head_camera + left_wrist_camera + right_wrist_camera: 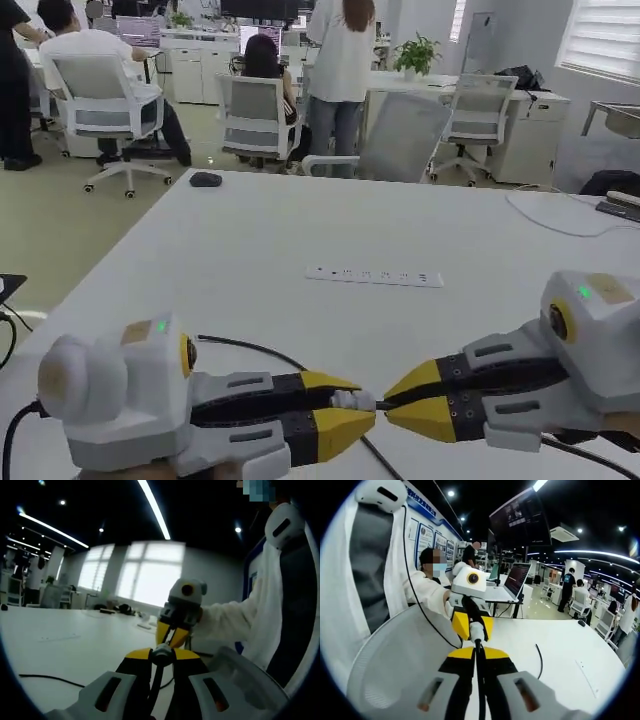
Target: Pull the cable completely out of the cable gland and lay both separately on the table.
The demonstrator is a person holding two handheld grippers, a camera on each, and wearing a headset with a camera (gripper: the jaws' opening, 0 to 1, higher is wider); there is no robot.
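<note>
White plastic cable gland (pixel 351 400) clamped in left gripper (pixel 362 402); thin black cable (pixel 247 347) pinched by right gripper (pixel 388 404) (tips nearly meeting), above white table (pixel 300 230).

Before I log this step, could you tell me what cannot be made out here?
Head view: how deep the cable sits in the cable gland; jaws of the left gripper cover it.
Head view: the cable's far end, cut off at the bottom edge.
Head view: power strip markings, too small.
</note>
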